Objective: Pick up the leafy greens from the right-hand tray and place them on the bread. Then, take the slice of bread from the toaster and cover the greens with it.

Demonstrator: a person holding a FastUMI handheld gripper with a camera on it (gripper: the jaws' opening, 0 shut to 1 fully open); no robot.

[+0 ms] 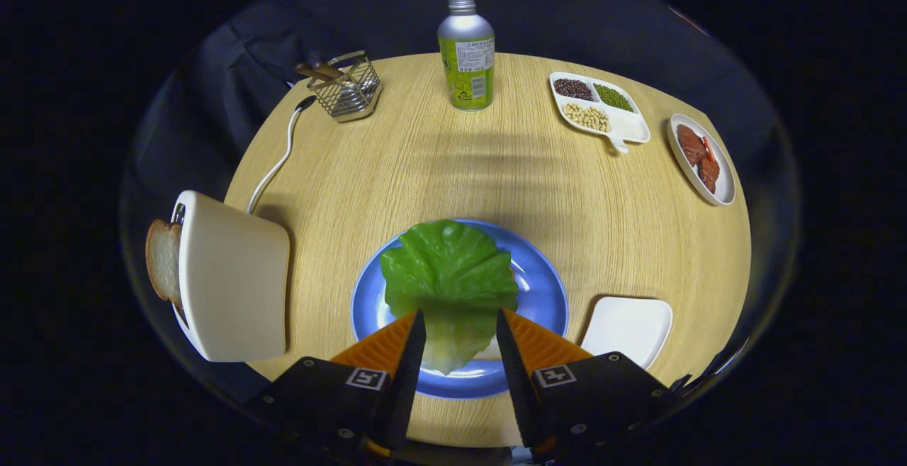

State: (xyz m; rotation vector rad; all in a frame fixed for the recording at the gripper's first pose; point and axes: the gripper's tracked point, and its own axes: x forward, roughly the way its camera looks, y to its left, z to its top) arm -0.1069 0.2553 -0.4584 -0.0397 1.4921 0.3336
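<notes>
Gripper (460,328): fingers spread apart, lower end of the leaf lying in the gap between them; neither finger visibly presses on it, so it reads as unheld.
Leafy greens (448,275): one green leaf spread over the blue plate (545,296), just ahead of and between the fingertips; a pale edge near the right finger is likely the bread underneath, mostly hidden.
Right-hand tray (627,328): white, bare, just beside the plate.
Toaster (230,285): cream body left of the plate, on the wooden table (439,161); slice of bread (163,259) stands up out of its slot.
Step in hand: judged as greens placed, bread fetch next.
How to do it well: lift straight up first so the fingers do not drag the leaf off; swing left with fingers wide; take the slice by its flat faces near the top edge; squeeze gently, bread crushes.
Risk: nudging the toaster sideways; leaf shifting on retreat.
Elsewhere: bottle (465,55), wire basket (345,87), divided dish of beans (599,108), far side, well apart.
</notes>
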